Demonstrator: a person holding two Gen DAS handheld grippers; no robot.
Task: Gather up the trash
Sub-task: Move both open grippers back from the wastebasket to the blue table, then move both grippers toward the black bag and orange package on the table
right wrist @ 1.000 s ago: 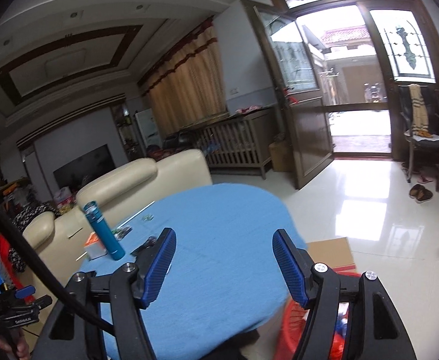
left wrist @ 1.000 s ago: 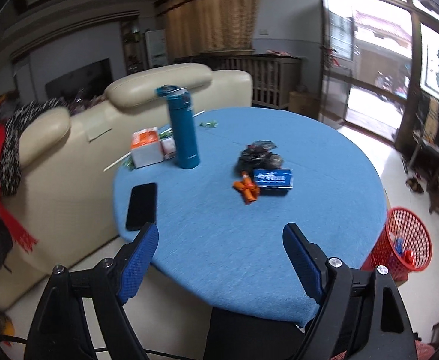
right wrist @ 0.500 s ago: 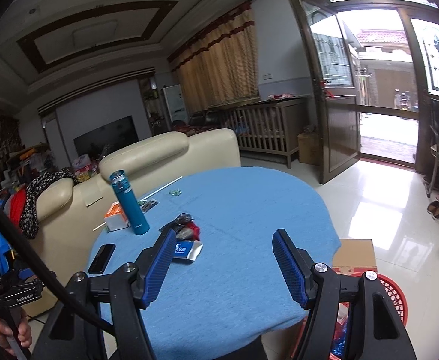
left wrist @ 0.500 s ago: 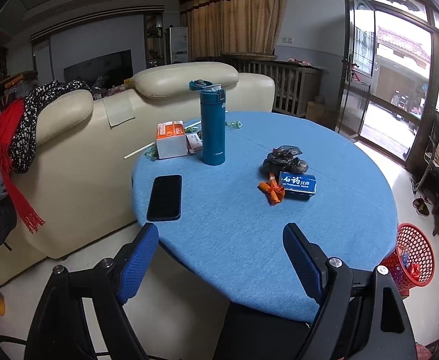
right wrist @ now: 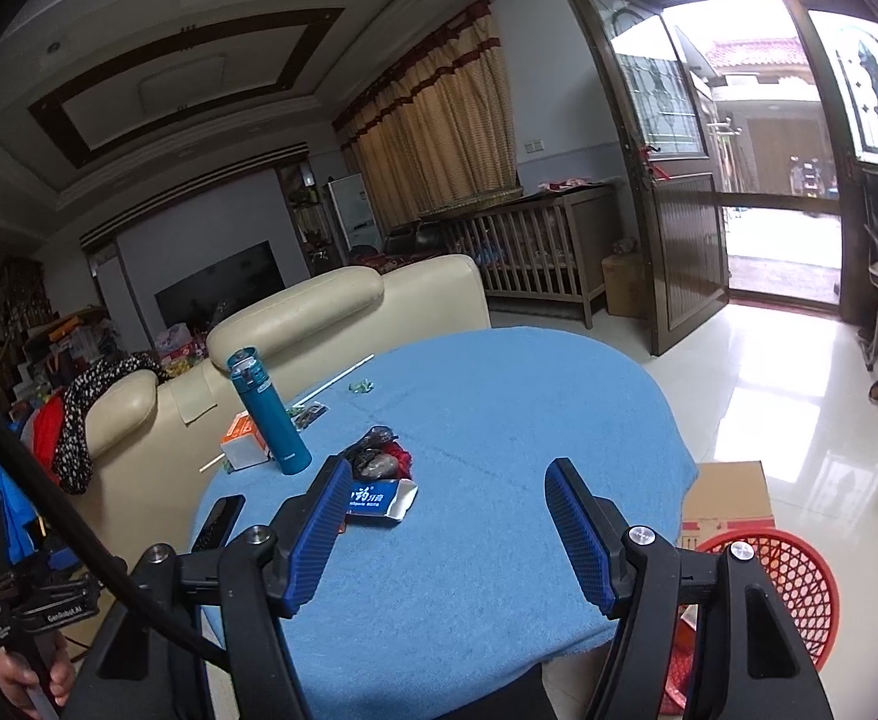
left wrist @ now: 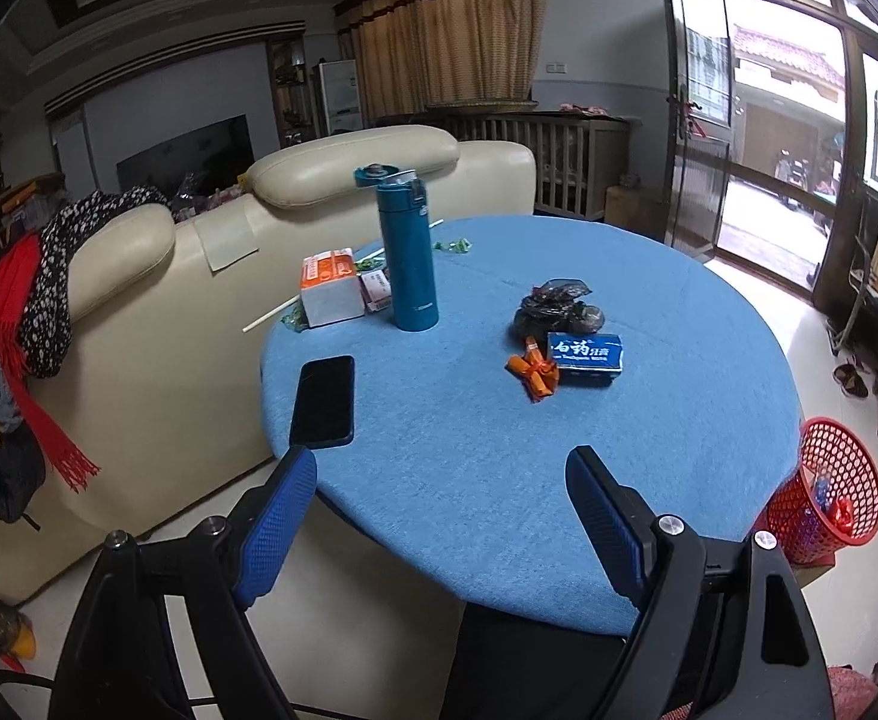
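On the round blue table (left wrist: pixel 499 480) lie a crumpled black bag (left wrist: pixel 559 306), an orange wrapper (left wrist: pixel 534 371) and a blue toothpaste box (left wrist: pixel 586 353). They also show in the right wrist view: the bag (right wrist: pixel 373 459) and the box (right wrist: pixel 379 498). A red mesh trash basket (left wrist: pixel 826 501) stands on the floor right of the table, also in the right wrist view (right wrist: pixel 781 576). My left gripper (left wrist: pixel 442 522) is open and empty at the table's near edge. My right gripper (right wrist: pixel 448 531) is open and empty above the near side.
A teal flask (left wrist: pixel 408 252), an orange-white box (left wrist: pixel 330 285), a black phone (left wrist: pixel 324 401), a white stick and green wrappers (left wrist: pixel 454 245) lie on the table. A cream sofa (left wrist: pixel 199 276) stands behind. A cardboard box (right wrist: pixel 730 495) sits by the basket.
Both grippers have tilted down and drawn closer to the table. The trash pile and basket now sit lower and larger in the right wrist view. Both stay open.
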